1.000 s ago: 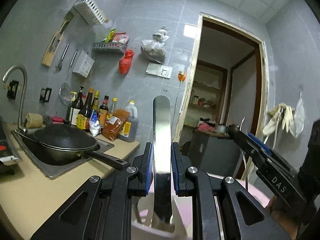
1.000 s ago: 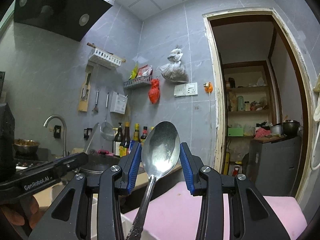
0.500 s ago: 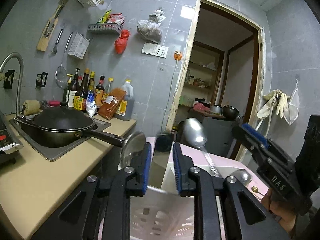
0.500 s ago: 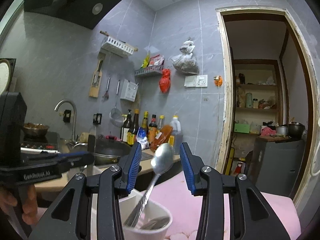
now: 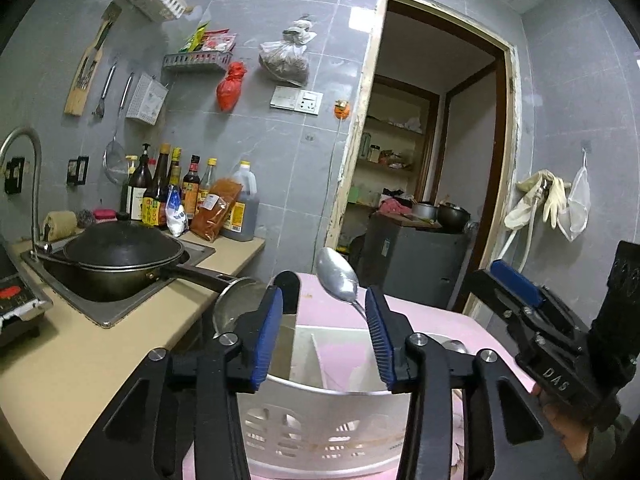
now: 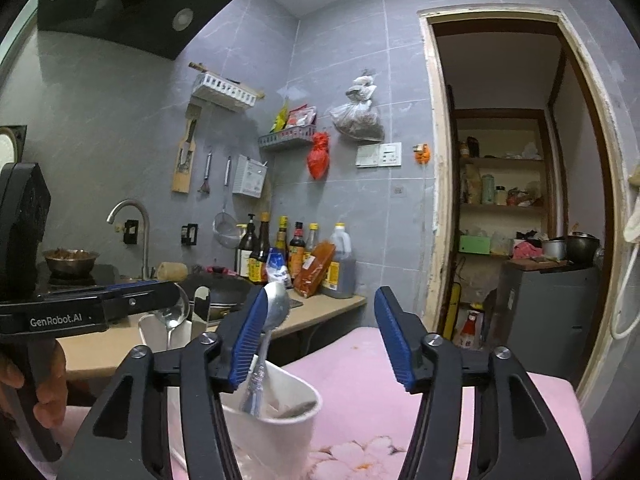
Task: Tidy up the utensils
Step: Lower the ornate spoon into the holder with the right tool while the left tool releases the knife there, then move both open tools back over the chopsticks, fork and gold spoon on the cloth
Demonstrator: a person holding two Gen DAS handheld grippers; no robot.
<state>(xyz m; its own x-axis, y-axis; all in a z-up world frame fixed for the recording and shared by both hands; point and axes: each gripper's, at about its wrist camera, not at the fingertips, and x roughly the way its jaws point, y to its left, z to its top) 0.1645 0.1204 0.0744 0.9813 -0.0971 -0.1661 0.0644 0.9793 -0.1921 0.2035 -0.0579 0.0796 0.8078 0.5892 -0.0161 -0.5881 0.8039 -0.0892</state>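
Spoons are going into the white holder (image 5: 320, 412) on the pink-covered surface (image 6: 360, 364): the right gripper (image 6: 320, 336) is opening with a spoon (image 6: 276, 312) leaning against its left pad, handle down in the holder, and the left gripper (image 5: 324, 332) is opening too, nothing pinched, its ladle (image 5: 232, 304) propped just left of it. Best now, I'd say, to let both spread fully, then back straight out so no pad drags a handle or tips the holder.

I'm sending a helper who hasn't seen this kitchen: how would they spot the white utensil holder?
Find the pink-covered table in front of the doorway, beside the beige counter. The white utensil holder stands at its near edge. Unlike the dark wok and bottles on the counter, it is white plastic with slotted sides and a spoon sticking up.
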